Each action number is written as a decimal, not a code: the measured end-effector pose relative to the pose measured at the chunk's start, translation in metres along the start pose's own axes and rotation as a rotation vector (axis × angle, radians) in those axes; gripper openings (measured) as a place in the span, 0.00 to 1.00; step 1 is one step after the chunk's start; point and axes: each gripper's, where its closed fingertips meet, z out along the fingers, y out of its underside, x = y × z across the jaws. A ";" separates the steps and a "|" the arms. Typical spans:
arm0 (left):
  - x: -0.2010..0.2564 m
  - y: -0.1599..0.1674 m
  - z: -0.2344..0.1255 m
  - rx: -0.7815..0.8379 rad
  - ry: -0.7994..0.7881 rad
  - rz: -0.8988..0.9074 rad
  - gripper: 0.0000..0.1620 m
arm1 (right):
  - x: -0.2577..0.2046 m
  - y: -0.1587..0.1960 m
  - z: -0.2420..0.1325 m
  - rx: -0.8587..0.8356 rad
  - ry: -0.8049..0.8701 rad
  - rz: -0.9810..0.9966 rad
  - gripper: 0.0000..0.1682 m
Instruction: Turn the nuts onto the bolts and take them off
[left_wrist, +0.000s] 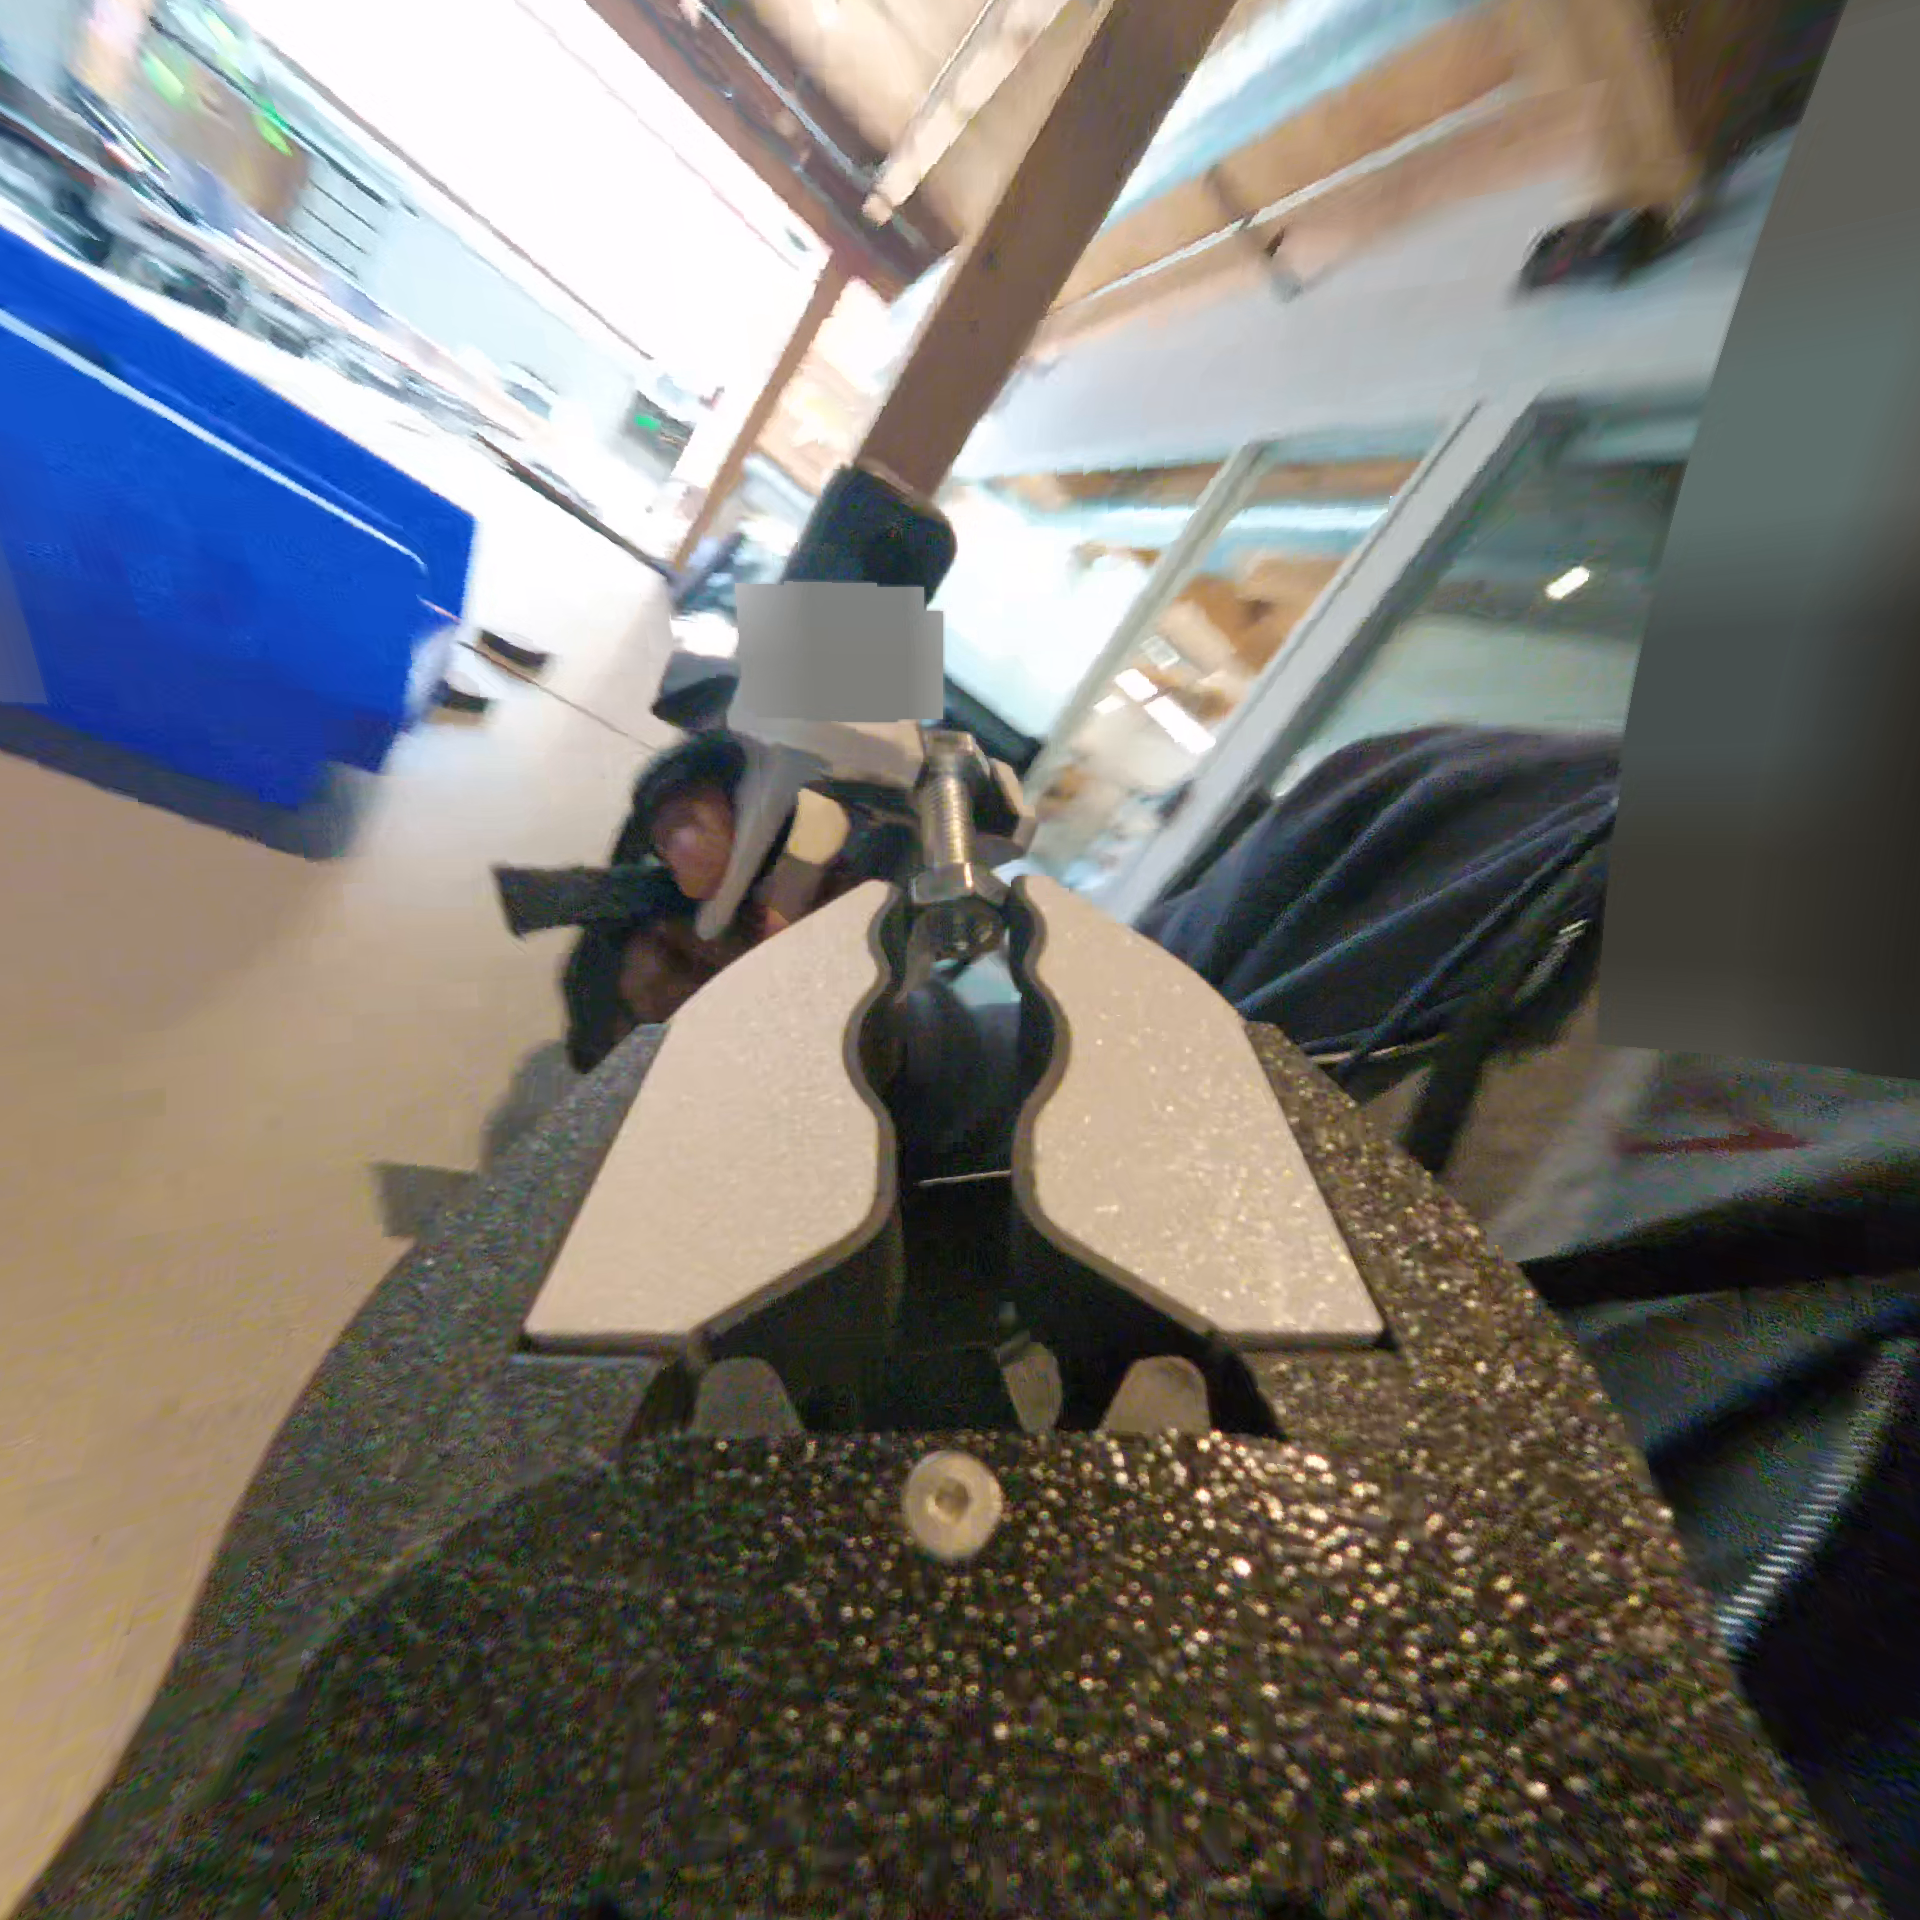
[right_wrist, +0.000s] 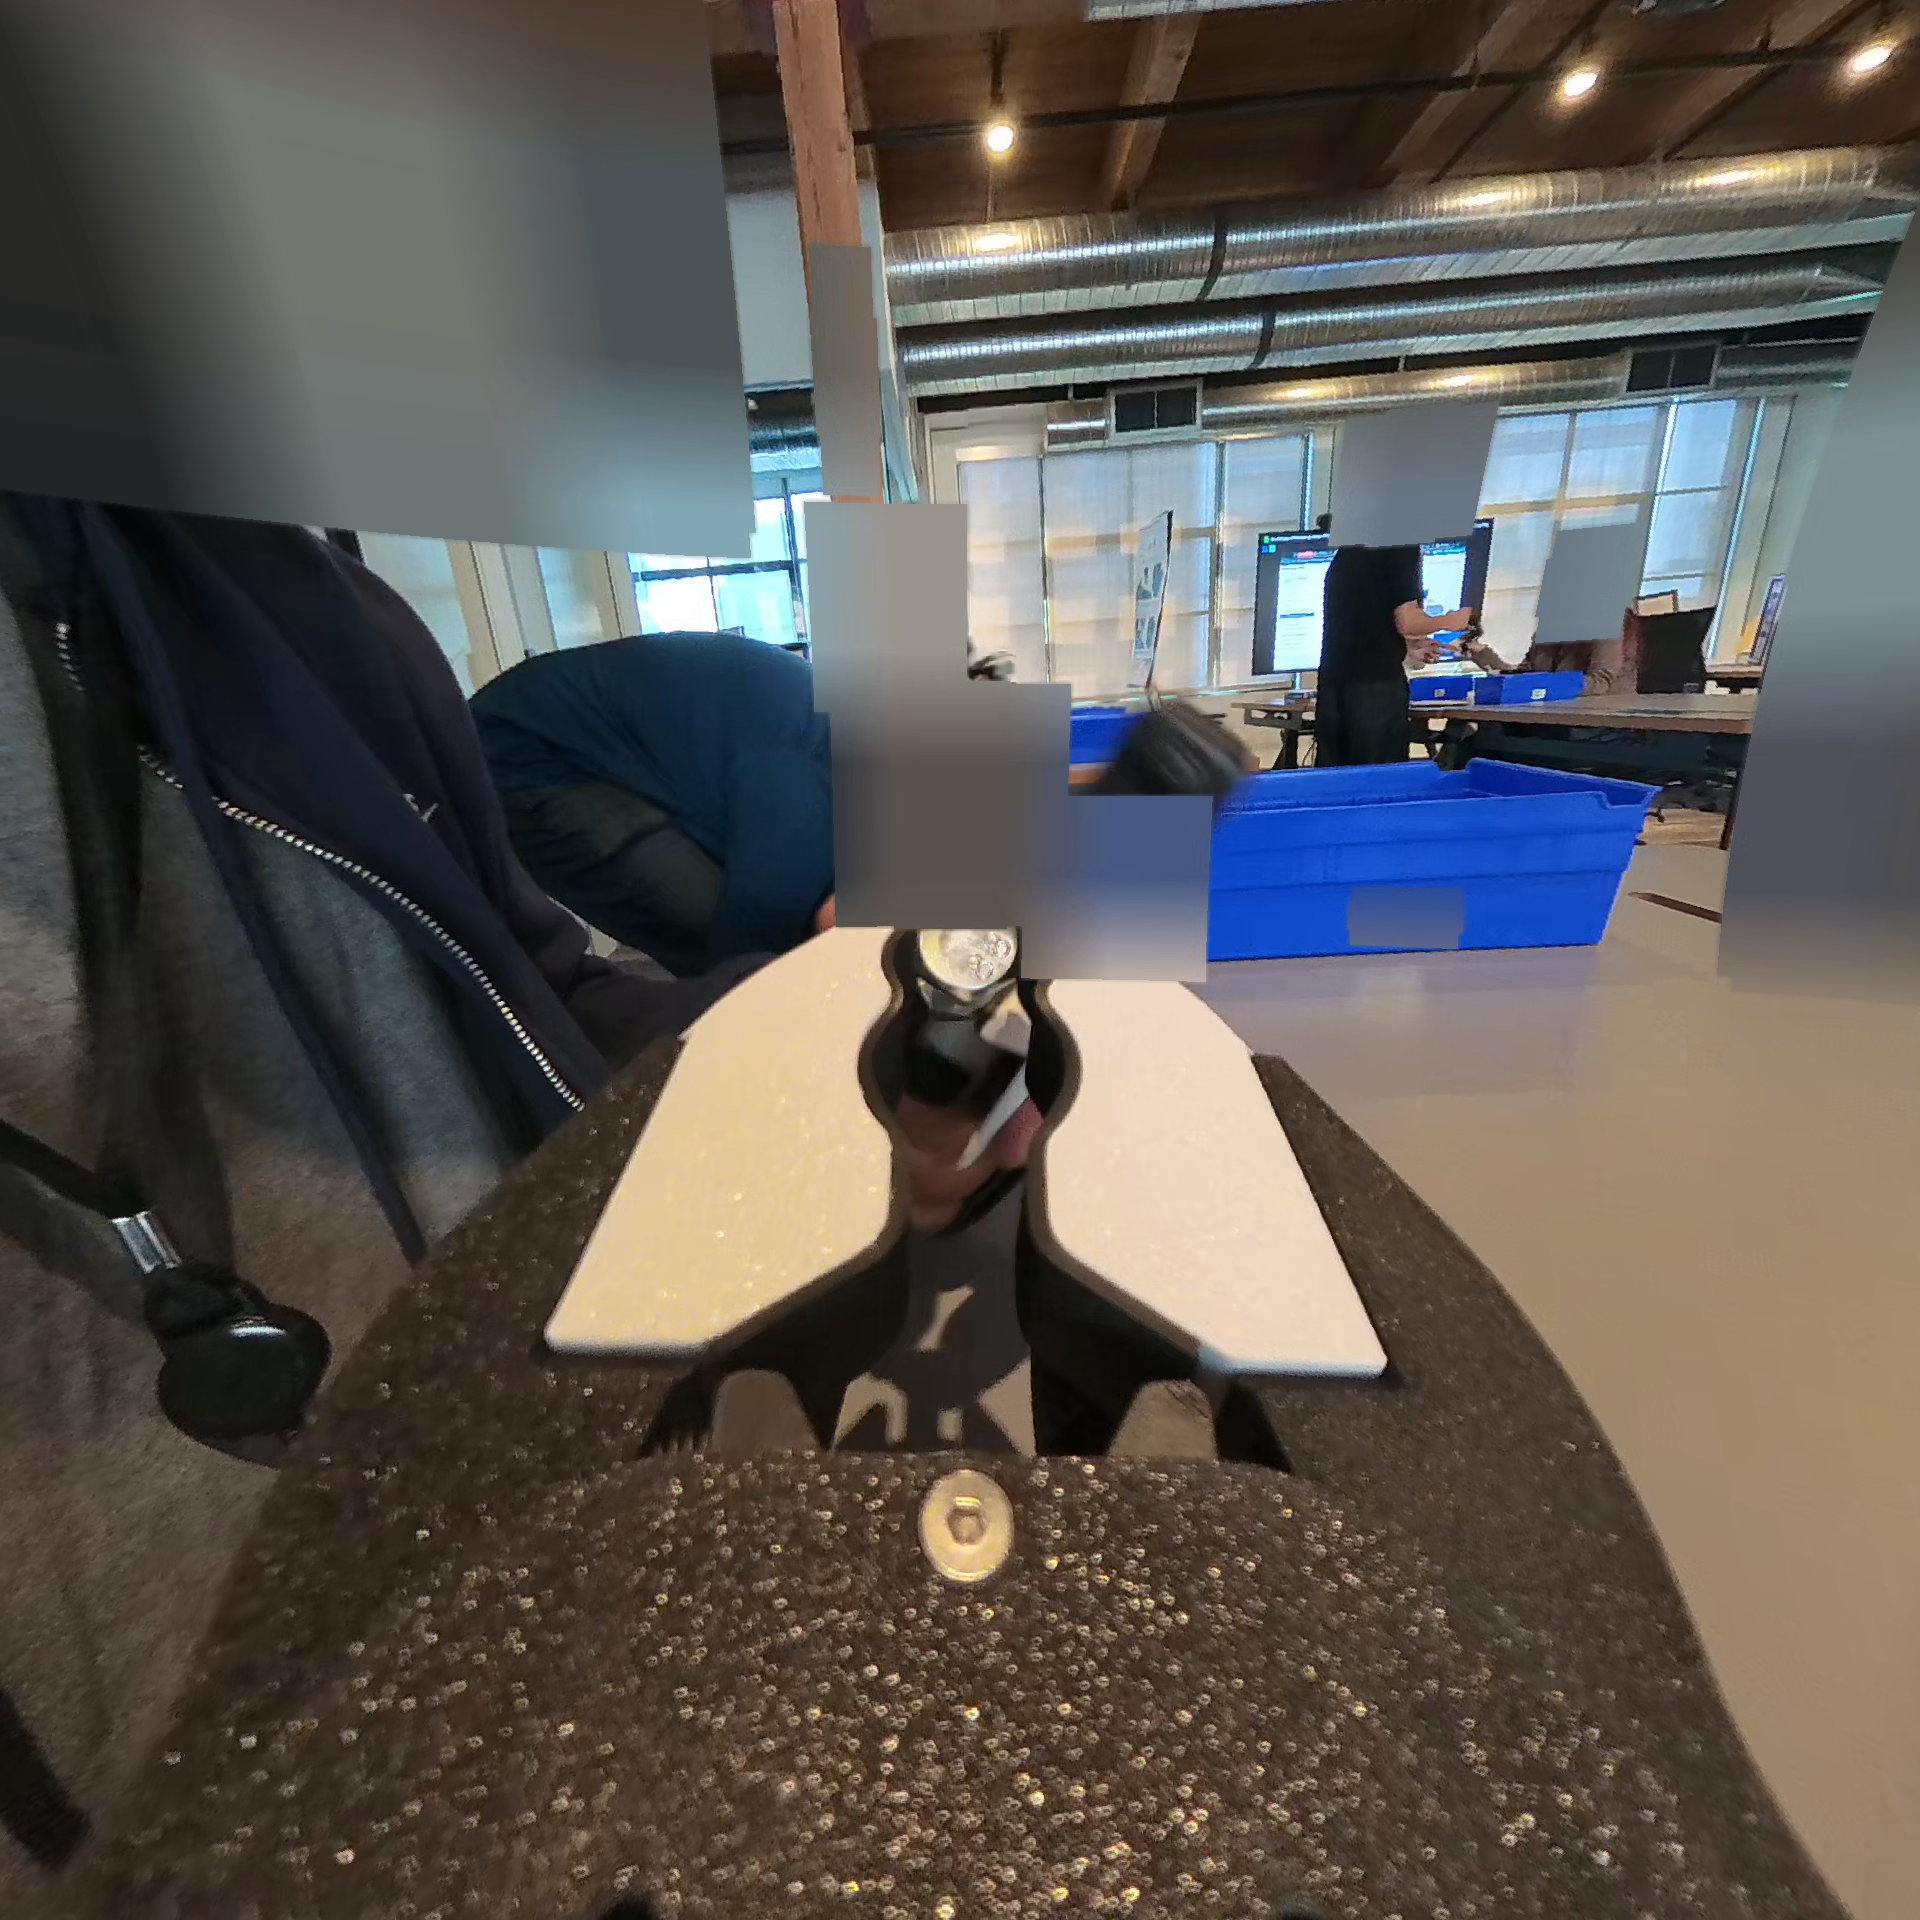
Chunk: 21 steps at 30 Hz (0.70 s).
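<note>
In the left wrist view a silver bolt (left_wrist: 945, 816) runs straight away from my left gripper (left_wrist: 951, 920). The left gripper is shut on a hex nut (left_wrist: 943, 891) at the bolt's near end. My right gripper (left_wrist: 914, 774) shows beyond it, closed on the bolt's far end, with one white finger (left_wrist: 753, 831) showing. In the right wrist view my right gripper (right_wrist: 966, 971) is shut on a shiny rounded bolt head (right_wrist: 966, 956), seen end-on. The rest of the bolt is hidden behind it. Both grippers are held up above the pale table (right_wrist: 1558, 1247).
A blue bin (right_wrist: 1423, 852) stands on the table to the right; it also shows in the left wrist view (left_wrist: 208, 582). A person's dark zipped jacket (right_wrist: 312, 831) is close on the left. Other people and tables are farther back.
</note>
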 end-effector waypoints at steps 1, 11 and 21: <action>0.001 0.000 0.000 0.018 0.042 -0.072 0.11 | 0.000 0.000 0.000 -0.001 -0.001 -0.001 0.10; 0.001 -0.002 0.002 0.036 0.046 -0.013 0.22 | 0.002 -0.005 -0.004 0.028 0.011 0.009 0.10; -0.002 -0.018 -0.001 0.016 -0.404 1.069 0.23 | 0.007 -0.009 -0.008 0.074 0.009 0.060 0.10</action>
